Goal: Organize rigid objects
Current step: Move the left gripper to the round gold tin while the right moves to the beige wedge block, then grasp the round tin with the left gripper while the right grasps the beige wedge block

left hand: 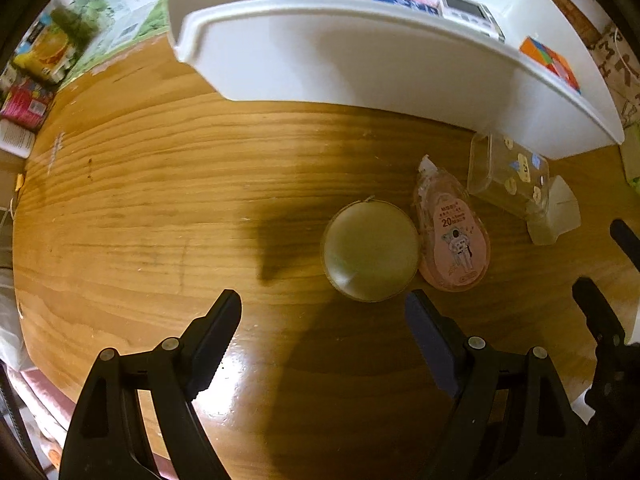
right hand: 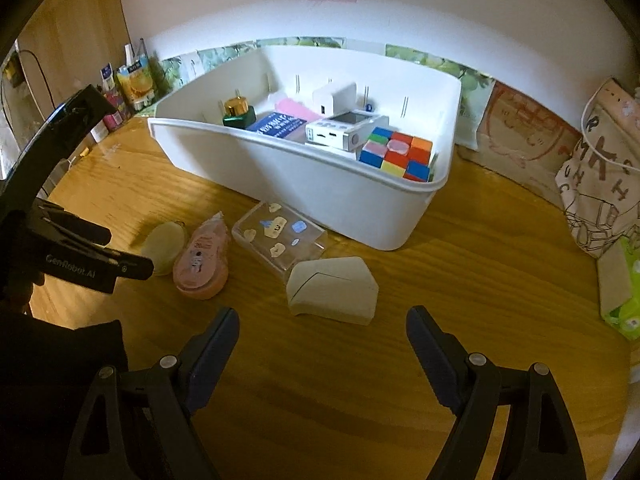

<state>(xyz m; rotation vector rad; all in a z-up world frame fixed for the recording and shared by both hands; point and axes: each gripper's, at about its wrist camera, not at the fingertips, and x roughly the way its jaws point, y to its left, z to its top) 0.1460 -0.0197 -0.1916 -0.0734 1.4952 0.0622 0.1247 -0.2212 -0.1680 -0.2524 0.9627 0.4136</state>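
Four loose items lie in a row on the wooden table in front of the white bin point(right hand: 280, 148): a pale round disc point(left hand: 370, 250), a pink correction tape point(left hand: 452, 240), a clear stickered box point(left hand: 508, 176) and a beige wedge-shaped piece point(right hand: 332, 290). My left gripper point(left hand: 322, 304) points straight down, open and empty, just short of the round disc. My right gripper point(right hand: 323, 320) is open and empty too, tilted down just short of the beige piece. The disc point(right hand: 164, 246), tape point(right hand: 202, 260) and clear box point(right hand: 280, 236) also show in the right wrist view.
The bin holds a colour cube point(right hand: 400, 154), a white power bank point(right hand: 344, 128), a blue booklet point(right hand: 276, 126) and a green bottle with a gold cap point(right hand: 238, 112). Packets line the back left wall. A printed cloth bag point(right hand: 600, 184) stands at the right.
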